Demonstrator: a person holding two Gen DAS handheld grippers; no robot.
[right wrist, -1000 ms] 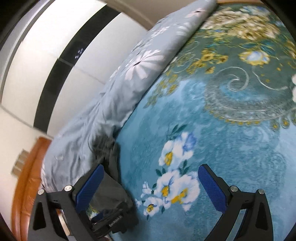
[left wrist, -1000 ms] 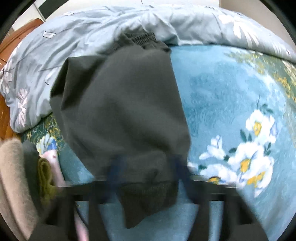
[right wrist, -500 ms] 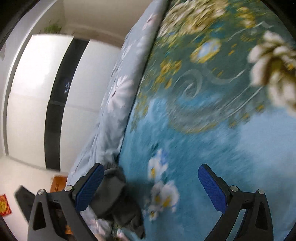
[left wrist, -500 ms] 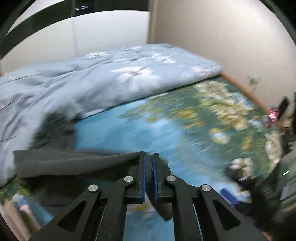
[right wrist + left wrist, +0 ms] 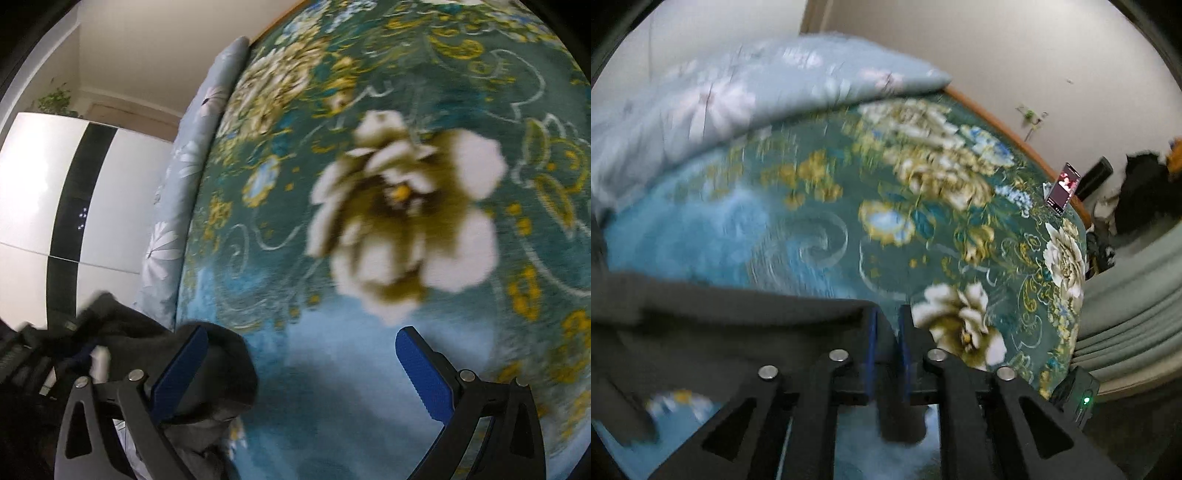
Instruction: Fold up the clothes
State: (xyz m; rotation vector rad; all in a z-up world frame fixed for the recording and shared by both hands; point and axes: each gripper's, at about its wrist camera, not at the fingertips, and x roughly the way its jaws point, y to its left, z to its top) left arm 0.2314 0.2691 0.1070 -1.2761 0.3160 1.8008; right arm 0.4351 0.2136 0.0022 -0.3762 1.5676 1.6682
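Observation:
A dark grey garment (image 5: 713,332) hangs from my left gripper (image 5: 887,325), which is shut on its edge and holds it above the floral blanket (image 5: 820,229). The cloth stretches to the left of the jaws. In the right wrist view the same garment (image 5: 218,373) bunches at the lower left, behind my left blue pad (image 5: 181,373). My right gripper (image 5: 303,373) is open and empty over the blanket (image 5: 369,369).
A light blue flowered duvet (image 5: 738,96) lies along the far side of the bed. A lit phone (image 5: 1063,188) stands at the bed's right edge. Grey-green curtain folds (image 5: 1130,302) hang at right. A white and black wardrobe (image 5: 48,199) stands beyond the bed.
My left gripper has lifted the garment off the bed and swung right, holding it by the edge. My right gripper has moved over the blanket toward the garment, still open.

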